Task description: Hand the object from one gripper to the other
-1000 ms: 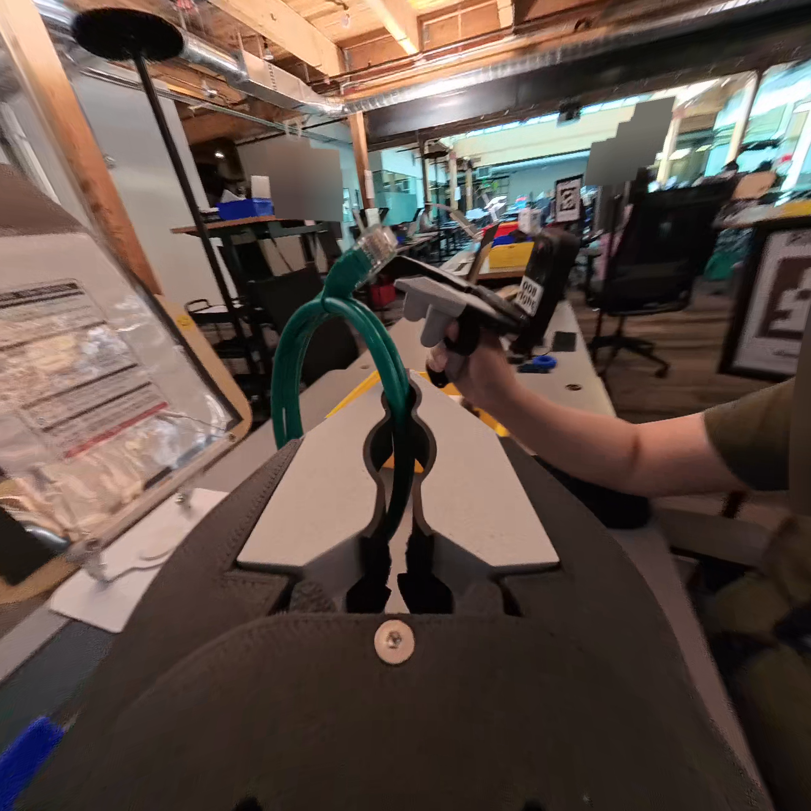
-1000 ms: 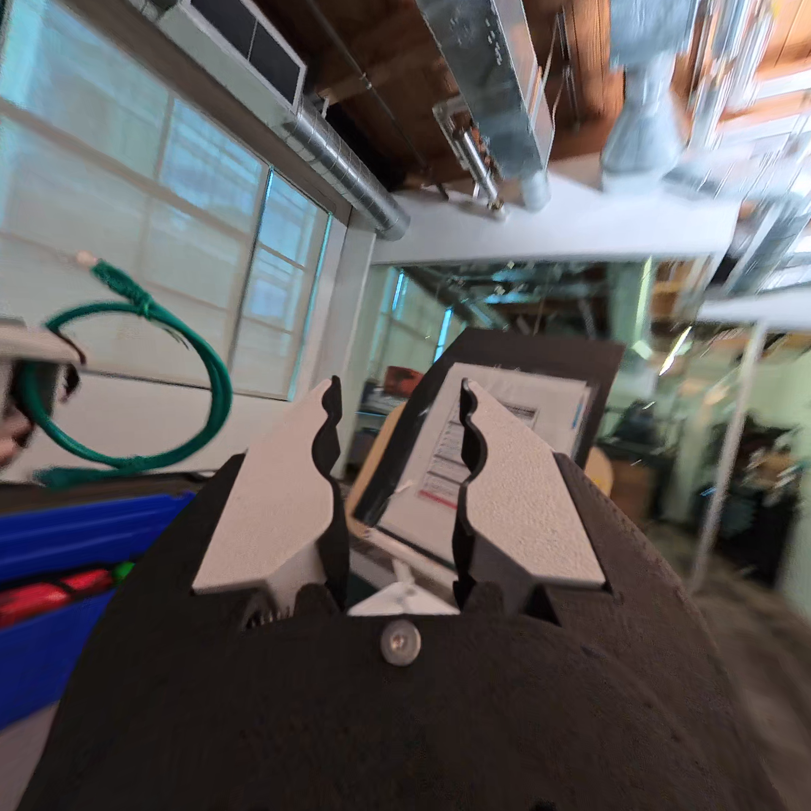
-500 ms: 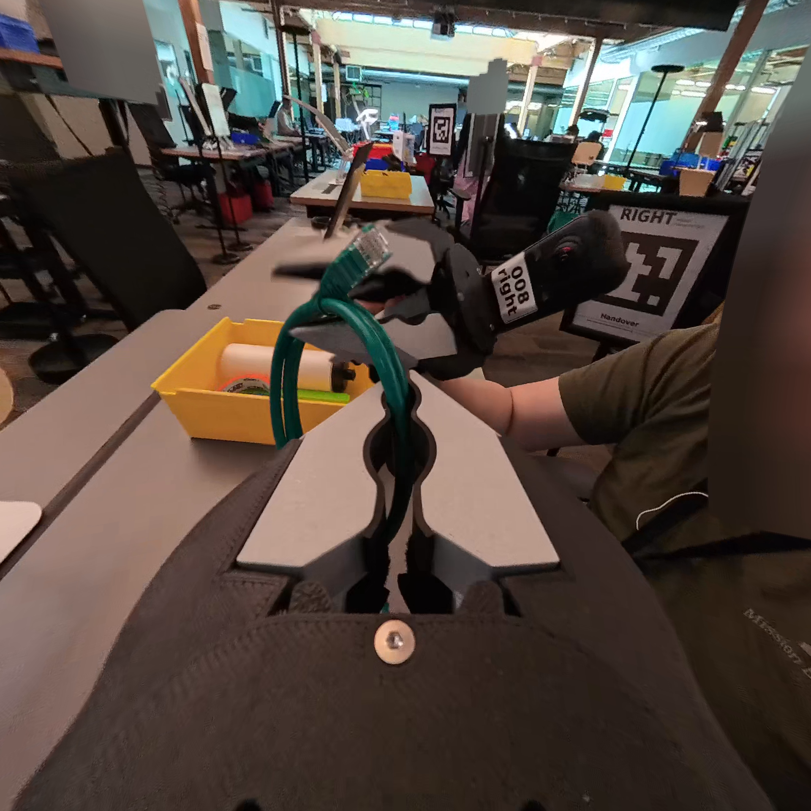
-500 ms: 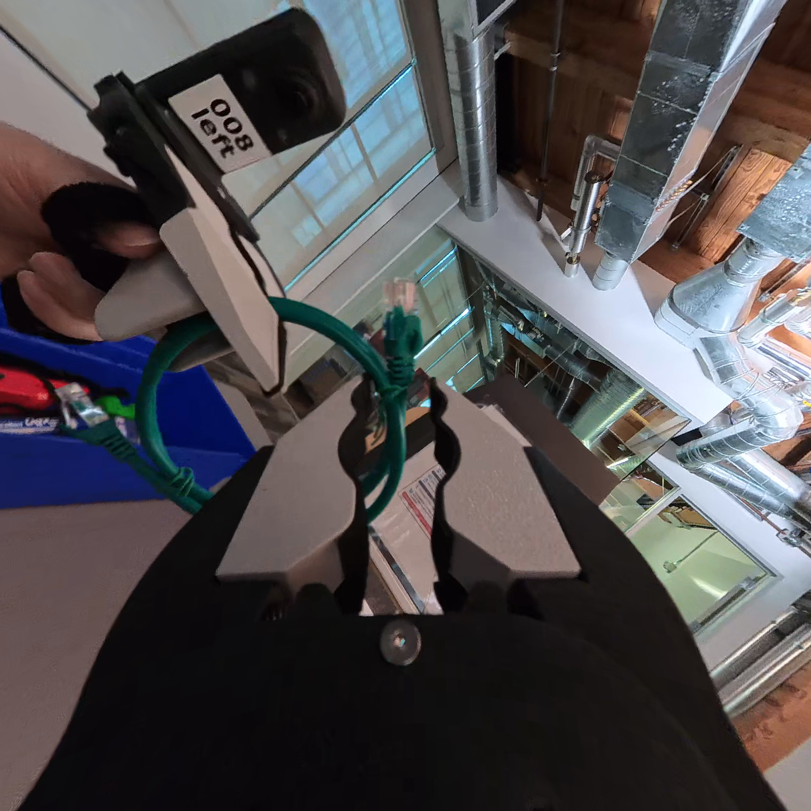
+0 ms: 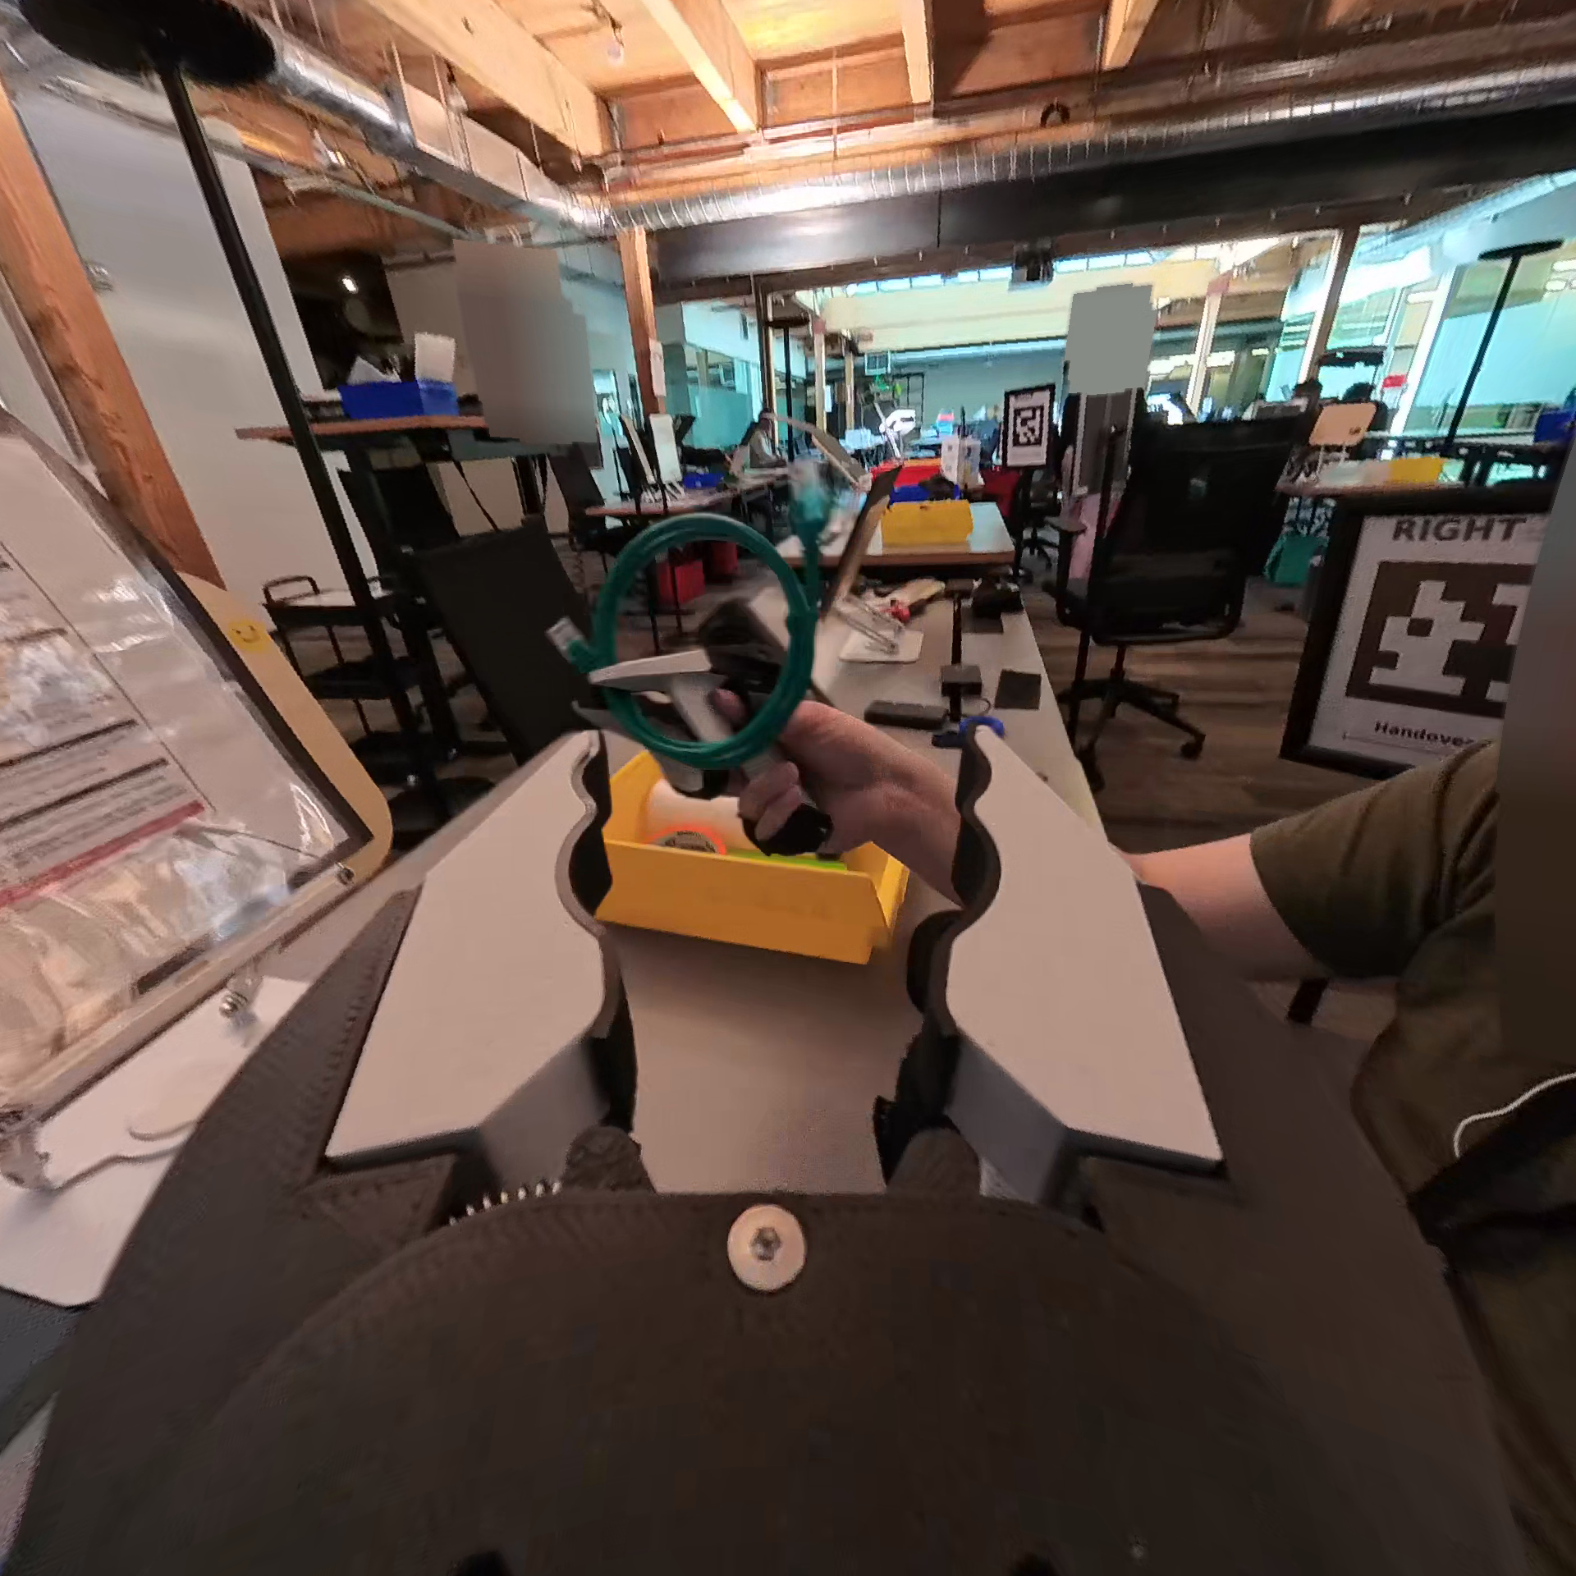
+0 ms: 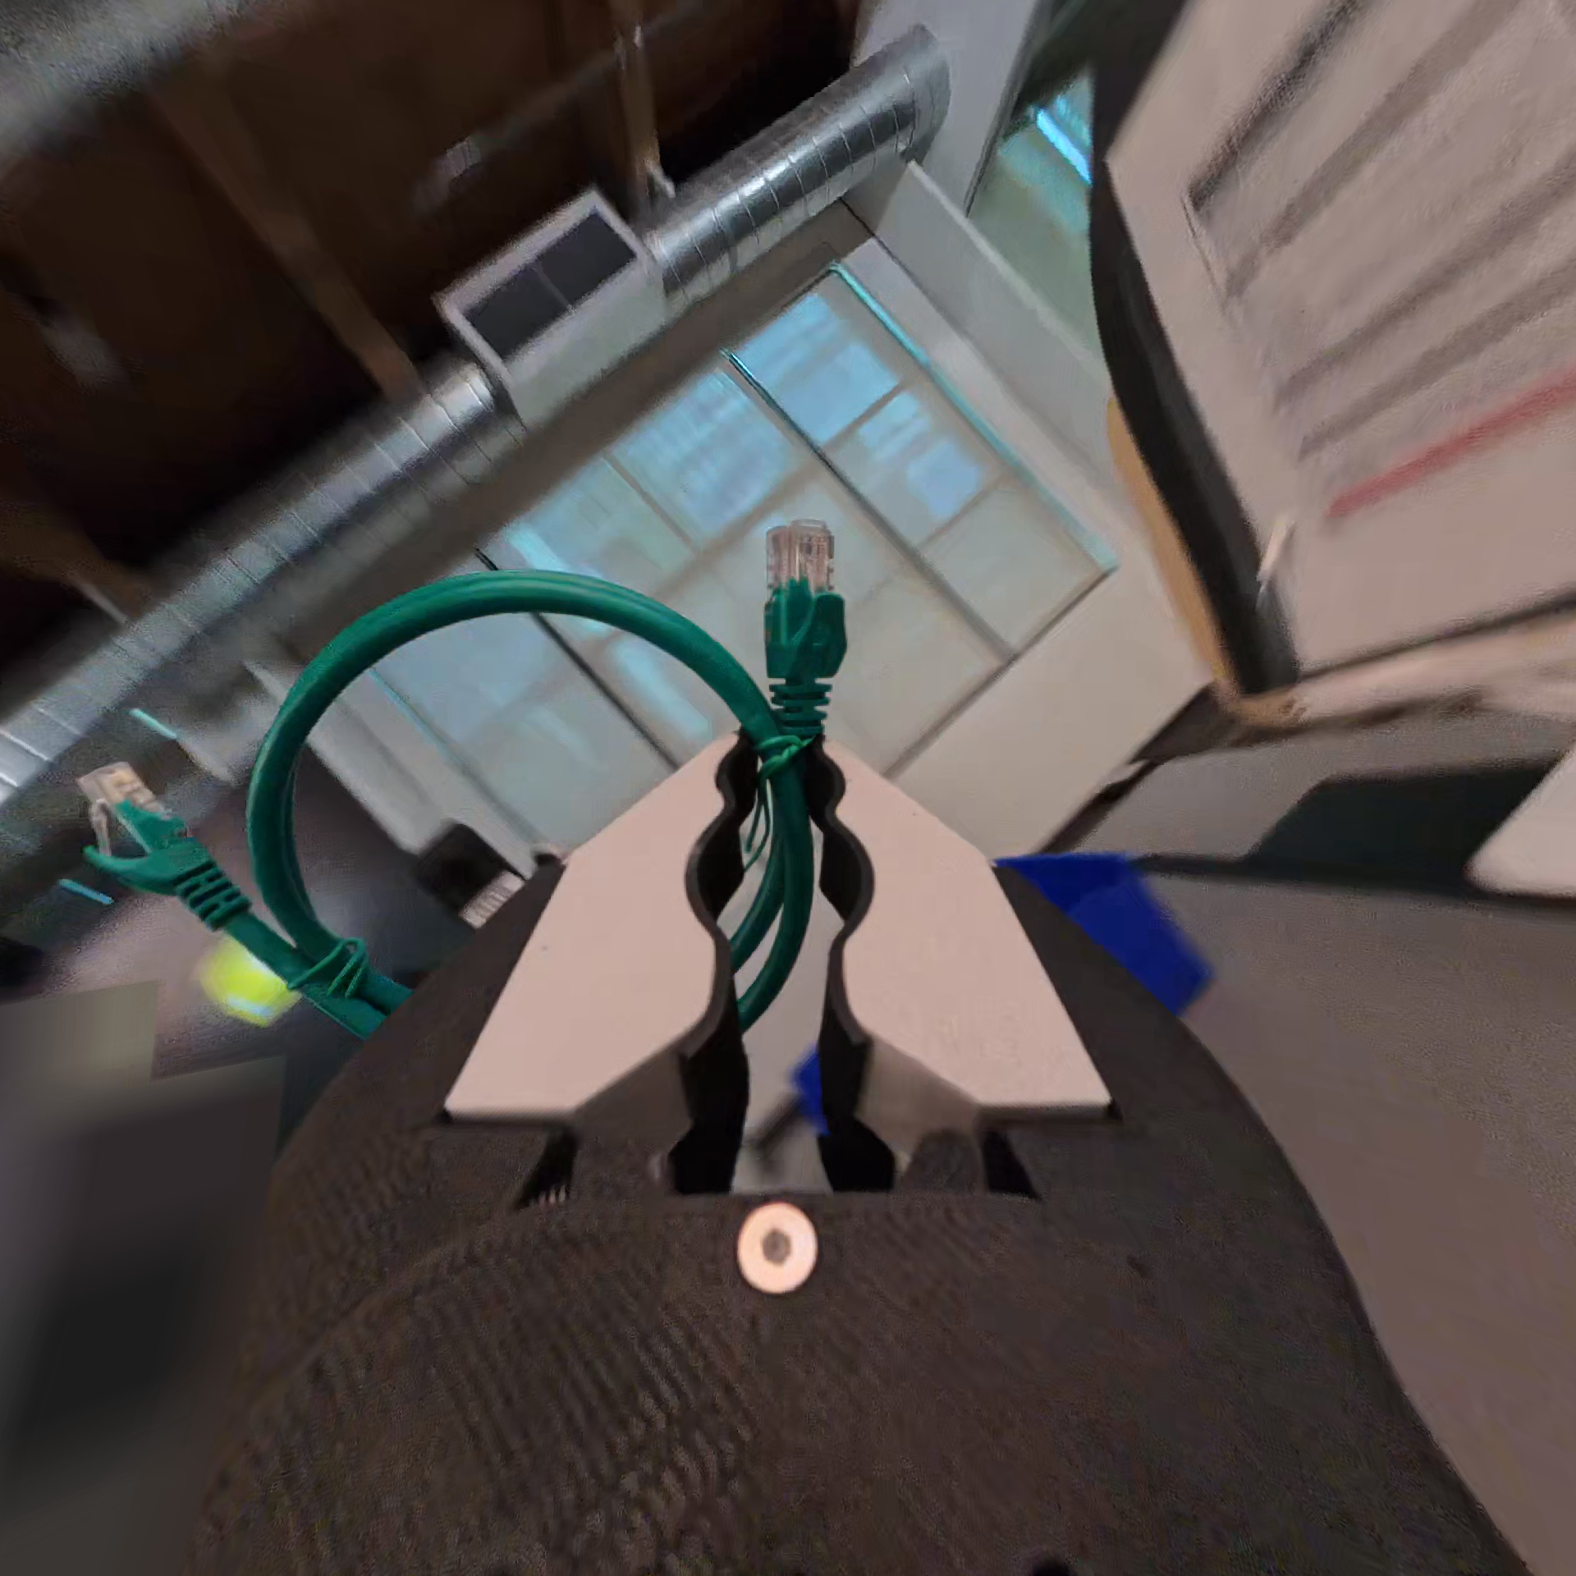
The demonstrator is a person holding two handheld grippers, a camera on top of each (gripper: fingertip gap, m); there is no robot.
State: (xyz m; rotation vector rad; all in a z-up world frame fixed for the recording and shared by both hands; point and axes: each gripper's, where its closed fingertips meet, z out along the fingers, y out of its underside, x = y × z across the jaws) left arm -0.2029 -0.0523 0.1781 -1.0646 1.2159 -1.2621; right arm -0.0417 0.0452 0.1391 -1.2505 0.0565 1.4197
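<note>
A green network cable (image 5: pixel 607 622), tied into a coil, hangs in the air over the grey table. In the left wrist view my left gripper (image 5: pixel 780 750) is open and empty, a short way back from the coil. My right gripper (image 5: pixel 652 682), held by a person's hand (image 5: pixel 853 767), grips the coil there. In the right wrist view my right gripper (image 6: pixel 778 755) is shut on the cable (image 6: pixel 478 588) near a tie. One clear plug (image 6: pixel 797 563) sticks up past the fingertips. The other plug (image 6: pixel 119 810) hangs at the left.
A yellow bin (image 5: pixel 750 908) holding a white roll sits on the grey table (image 5: pixel 750 1066) under the right gripper. A board under clear plastic (image 5: pixel 128 810) stands at the left. A black chair (image 5: pixel 1177 546) and a framed marker sign (image 5: pixel 1450 640) are at the right. A blue bin (image 6: pixel 1117 921) shows in the right wrist view.
My left gripper has opened, let go of the cable and drawn back. My right gripper has shut on the coil and now holds it alone.
</note>
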